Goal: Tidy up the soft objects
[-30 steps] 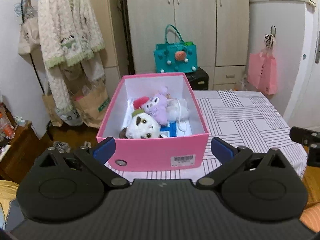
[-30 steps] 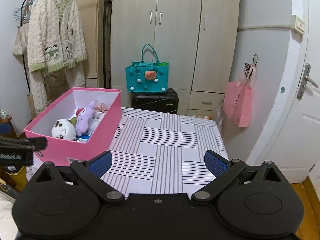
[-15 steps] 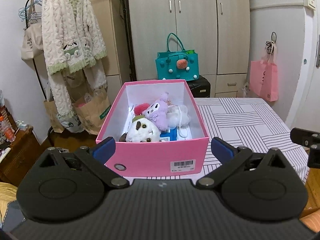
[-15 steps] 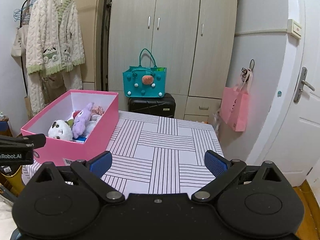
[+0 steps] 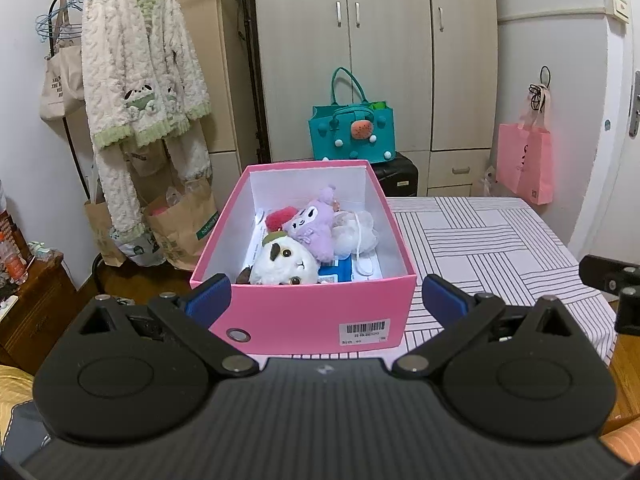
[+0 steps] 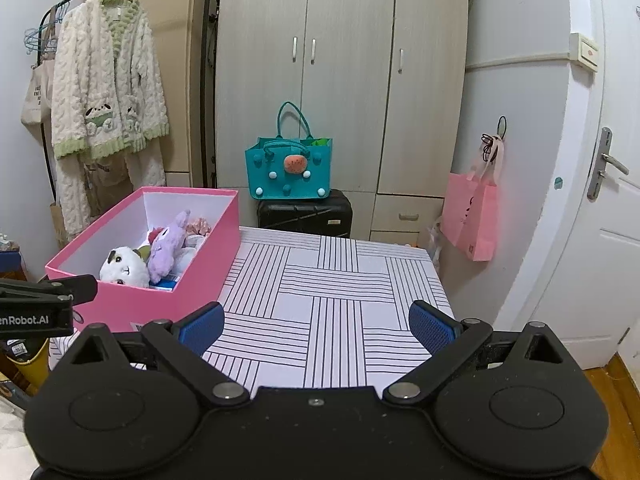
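A pink shoebox (image 5: 308,316) sits open at one end of a counter (image 5: 480,240) covered in a white cloth with black line blocks. The soft toys lie together inside it. A white round plush with dark patches (image 5: 286,264) rests against the box's near wall. A purple plush (image 5: 314,226) leans just behind it, touching it. A red fuzzy piece (image 5: 280,216) shows beside the purple one, and a pale fluffy item with a white cord (image 5: 356,230) lies against the box's far-right inner wall. A blue-and-white packet (image 5: 340,272) lies flat under them.

The left gripper (image 5: 324,296) hovers just short of the box's near wall, its blue-padded jaws spread wide and holding nothing. The right gripper (image 6: 316,326) hangs over bare cloth beside the box, its jaws likewise wide apart and empty. Each gripper's black body edges into the other's camera view.

Beyond the box, a teal felt tote (image 5: 352,130) stands on a black suitcase (image 6: 306,214) in front of a beige wardrobe (image 5: 360,48). A pink paper bag (image 5: 526,162) hangs on the wall beyond the counter's far end. On the box's other side, a cream fleece robe with green trim (image 5: 140,92) hangs from a garment rack, with brown paper bags (image 5: 182,224) on the floor below it.
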`<action>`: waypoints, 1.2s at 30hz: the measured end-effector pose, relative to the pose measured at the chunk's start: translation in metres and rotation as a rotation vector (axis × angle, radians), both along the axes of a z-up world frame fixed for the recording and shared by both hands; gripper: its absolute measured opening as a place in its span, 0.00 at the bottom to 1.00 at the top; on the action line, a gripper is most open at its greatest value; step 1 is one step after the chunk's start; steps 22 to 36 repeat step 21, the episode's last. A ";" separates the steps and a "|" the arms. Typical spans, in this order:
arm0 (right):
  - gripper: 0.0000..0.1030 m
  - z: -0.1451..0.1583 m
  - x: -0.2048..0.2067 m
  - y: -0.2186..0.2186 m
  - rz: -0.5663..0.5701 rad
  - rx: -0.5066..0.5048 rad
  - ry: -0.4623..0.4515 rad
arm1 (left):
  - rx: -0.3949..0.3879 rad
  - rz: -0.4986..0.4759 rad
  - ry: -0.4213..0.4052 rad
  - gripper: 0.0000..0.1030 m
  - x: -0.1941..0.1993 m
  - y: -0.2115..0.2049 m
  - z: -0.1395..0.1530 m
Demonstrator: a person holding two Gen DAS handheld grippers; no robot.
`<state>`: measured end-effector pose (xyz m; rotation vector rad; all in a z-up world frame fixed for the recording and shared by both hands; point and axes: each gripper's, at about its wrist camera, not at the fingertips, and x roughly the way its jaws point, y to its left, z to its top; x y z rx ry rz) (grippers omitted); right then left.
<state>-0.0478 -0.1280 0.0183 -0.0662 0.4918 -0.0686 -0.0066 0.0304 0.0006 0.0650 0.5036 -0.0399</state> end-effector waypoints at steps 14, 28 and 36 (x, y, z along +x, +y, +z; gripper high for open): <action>0.97 -0.004 0.002 0.001 -0.011 -0.014 -0.001 | -0.025 -0.007 -0.005 1.00 -0.001 0.002 -0.002; 0.97 -0.004 0.003 -0.004 -0.020 -0.006 0.001 | -0.022 -0.005 -0.006 1.00 0.000 0.003 -0.002; 0.97 -0.004 0.003 -0.004 -0.020 -0.006 0.001 | -0.022 -0.005 -0.006 1.00 0.000 0.003 -0.002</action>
